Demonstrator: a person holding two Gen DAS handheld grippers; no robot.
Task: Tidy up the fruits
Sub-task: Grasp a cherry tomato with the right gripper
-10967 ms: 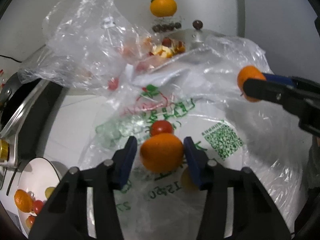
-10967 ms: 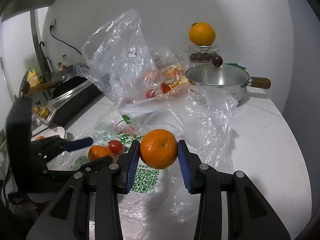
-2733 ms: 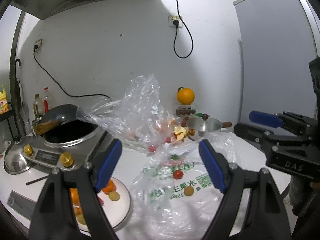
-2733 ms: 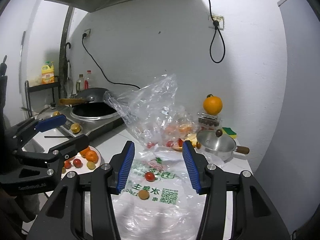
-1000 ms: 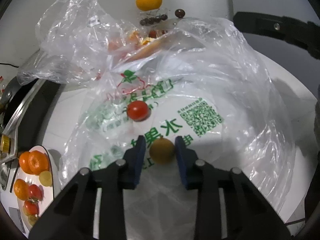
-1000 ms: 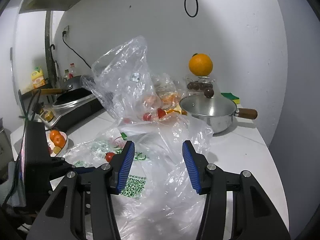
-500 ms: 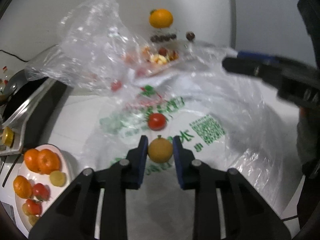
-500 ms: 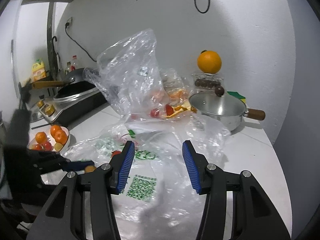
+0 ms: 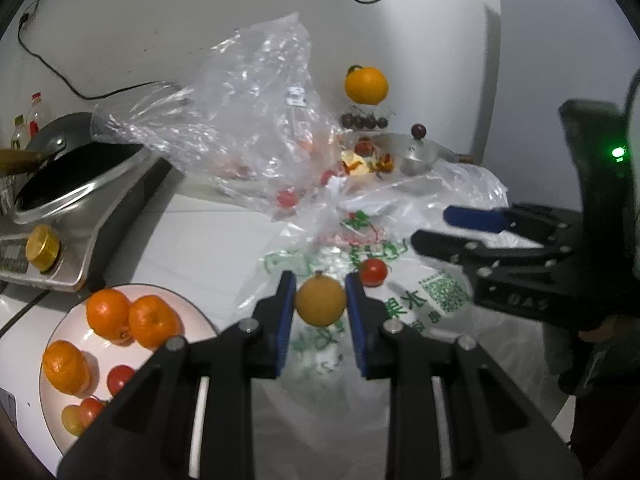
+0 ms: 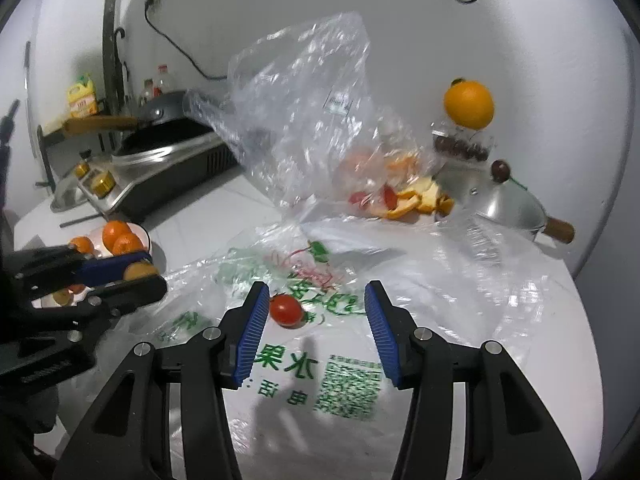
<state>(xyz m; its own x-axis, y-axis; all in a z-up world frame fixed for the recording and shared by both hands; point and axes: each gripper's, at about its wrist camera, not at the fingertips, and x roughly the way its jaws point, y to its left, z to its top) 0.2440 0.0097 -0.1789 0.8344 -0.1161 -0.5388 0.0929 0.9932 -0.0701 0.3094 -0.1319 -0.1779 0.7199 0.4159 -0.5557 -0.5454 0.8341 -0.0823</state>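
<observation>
My left gripper (image 9: 320, 304) is shut on a small yellow-orange fruit (image 9: 320, 300) and holds it above the printed plastic bag (image 9: 400, 308). A red tomato (image 9: 373, 272) lies on the bag just right of it. The white plate (image 9: 188, 312) at lower left holds several oranges (image 9: 108, 314) and small tomatoes. My right gripper (image 10: 314, 320) is open and empty over the bag (image 10: 400, 312), with the tomato (image 10: 285, 310) close to its left finger. In the right wrist view the left gripper (image 10: 138, 274) shows at left with the fruit (image 10: 136, 270), near the plate (image 10: 145, 236).
A crumpled clear bag (image 9: 248, 120) with fruit and peel stands behind. A lidded steel pot (image 10: 508, 204), a big orange (image 10: 468, 104) on a box of dark fruit, and an induction cooker with a wok (image 9: 72, 184) line the back of the white counter.
My left gripper has lifted the yellow-orange fruit off the bag and swung left toward the plate. My right gripper has come down over the bag, near the tomato.
</observation>
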